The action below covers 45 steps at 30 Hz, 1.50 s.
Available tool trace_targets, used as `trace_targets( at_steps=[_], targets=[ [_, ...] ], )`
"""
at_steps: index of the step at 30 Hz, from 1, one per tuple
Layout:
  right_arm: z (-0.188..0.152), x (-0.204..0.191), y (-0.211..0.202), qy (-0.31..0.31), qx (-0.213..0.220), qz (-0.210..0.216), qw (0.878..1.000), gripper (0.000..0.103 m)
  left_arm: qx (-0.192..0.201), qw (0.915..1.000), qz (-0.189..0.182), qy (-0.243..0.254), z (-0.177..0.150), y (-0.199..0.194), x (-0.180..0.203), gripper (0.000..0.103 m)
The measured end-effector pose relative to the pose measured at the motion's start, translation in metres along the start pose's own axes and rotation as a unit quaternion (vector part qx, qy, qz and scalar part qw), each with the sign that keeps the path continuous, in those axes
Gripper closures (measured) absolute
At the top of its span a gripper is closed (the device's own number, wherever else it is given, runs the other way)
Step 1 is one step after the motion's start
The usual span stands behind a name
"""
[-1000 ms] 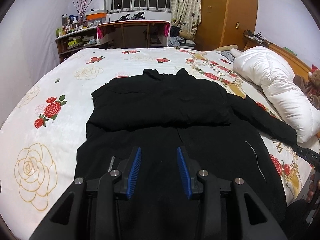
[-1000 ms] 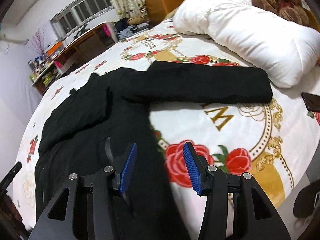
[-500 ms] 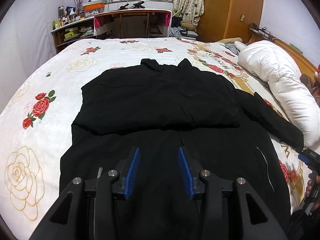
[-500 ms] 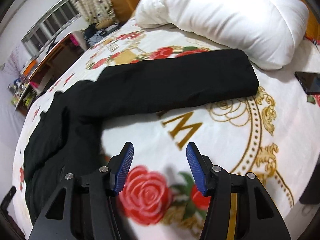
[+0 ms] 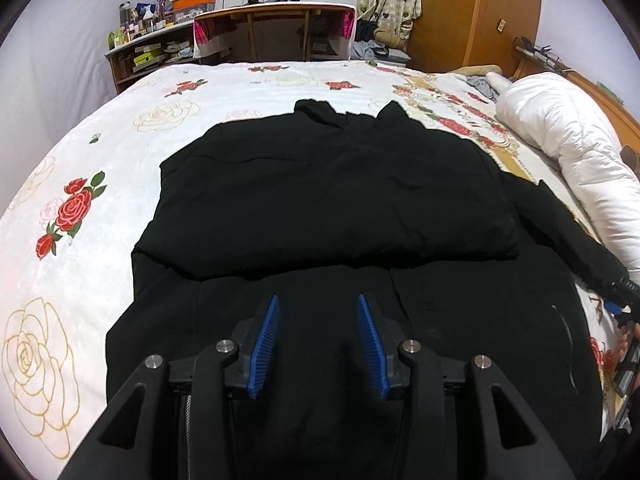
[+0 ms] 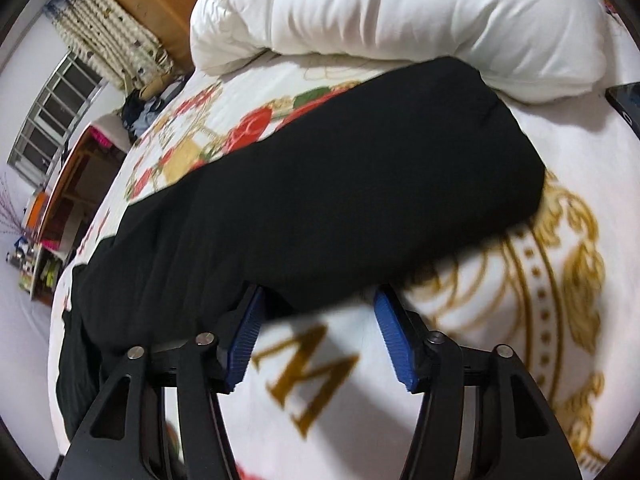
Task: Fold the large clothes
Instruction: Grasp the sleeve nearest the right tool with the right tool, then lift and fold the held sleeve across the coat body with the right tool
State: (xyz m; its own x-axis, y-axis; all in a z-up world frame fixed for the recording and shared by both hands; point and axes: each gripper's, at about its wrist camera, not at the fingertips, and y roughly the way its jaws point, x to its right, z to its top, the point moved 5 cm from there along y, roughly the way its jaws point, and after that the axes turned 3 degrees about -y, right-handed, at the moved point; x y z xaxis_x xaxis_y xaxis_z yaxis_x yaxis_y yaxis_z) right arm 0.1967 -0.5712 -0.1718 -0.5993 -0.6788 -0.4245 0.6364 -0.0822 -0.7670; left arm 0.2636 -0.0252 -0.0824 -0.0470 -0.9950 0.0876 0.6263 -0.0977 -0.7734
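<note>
A large black coat [image 5: 332, 200] lies flat on the bed, collar away from me, with one sleeve folded across its chest. My left gripper [image 5: 318, 308] is open and empty, hovering over the coat's lower middle. The other sleeve [image 6: 340, 200] stretches out to the right toward the white duvet. My right gripper [image 6: 318, 308] is open, low at the near edge of that sleeve, with the cloth just reaching between its blue fingers [image 6: 390, 332]. The right gripper also shows at the left wrist view's right edge [image 5: 618, 300].
The bed has a white sheet with roses and gold print [image 5: 60, 216]. A rolled white duvet [image 6: 400, 20] lies just beyond the sleeve. A dark phone [image 6: 626, 100] lies at the right. A desk [image 5: 272, 32] and wardrobe [image 5: 476, 12] stand beyond the bed.
My right gripper has moved right and forward from the coat's hem to the outstretched sleeve, closing in on it. My left gripper has drifted slightly forward over the coat.
</note>
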Motion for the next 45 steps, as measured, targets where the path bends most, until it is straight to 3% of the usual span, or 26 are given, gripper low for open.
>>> trace_targets(
  at_steps=[9,11,12,13,16,20,29,35,40,45],
  targets=[
    [0.024,0.014,0.004,0.052,0.033,-0.008,0.998,0.041,-0.016,0.9998,0.003,-0.007,-0.002,0.021,-0.008,0.060],
    [0.028,0.016,0.004,0.060,0.035,-0.024,0.997,0.055,-0.016,0.9998,0.004,-0.012,-0.003,0.022,-0.012,0.060],
    [0.029,0.016,0.003,0.062,0.034,-0.029,0.997,0.071,-0.016,0.9997,0.004,-0.015,-0.004,0.021,-0.015,0.060],
    [0.032,0.015,0.002,0.063,0.032,-0.027,0.997,0.078,-0.016,0.9997,0.005,-0.018,-0.004,0.021,-0.017,0.060],
    [0.036,0.002,-0.011,0.035,0.037,-0.036,0.998,0.087,-0.015,0.9995,0.006,-0.026,-0.006,0.018,-0.024,0.060],
    [0.046,-0.025,-0.042,-0.002,0.061,-0.030,0.998,0.089,-0.009,0.9993,0.005,-0.036,-0.005,0.010,-0.031,0.060],
    [0.064,-0.148,-0.115,-0.119,0.114,0.042,0.985,0.090,0.016,0.9982,0.004,-0.057,0.007,-0.017,-0.052,0.060],
    [0.052,-0.254,-0.146,-0.206,0.129,0.115,0.963,0.090,0.030,0.9963,0.002,-0.081,0.008,-0.030,-0.071,0.060],
    [0.015,-0.338,-0.149,-0.282,0.114,0.168,0.938,0.090,0.032,0.9939,0.001,-0.106,0.002,-0.033,-0.091,0.060],
    [-0.040,-0.395,-0.124,-0.337,0.069,0.195,0.919,0.090,0.034,0.9919,0.005,-0.122,-0.005,-0.036,-0.112,0.060]
  ],
)
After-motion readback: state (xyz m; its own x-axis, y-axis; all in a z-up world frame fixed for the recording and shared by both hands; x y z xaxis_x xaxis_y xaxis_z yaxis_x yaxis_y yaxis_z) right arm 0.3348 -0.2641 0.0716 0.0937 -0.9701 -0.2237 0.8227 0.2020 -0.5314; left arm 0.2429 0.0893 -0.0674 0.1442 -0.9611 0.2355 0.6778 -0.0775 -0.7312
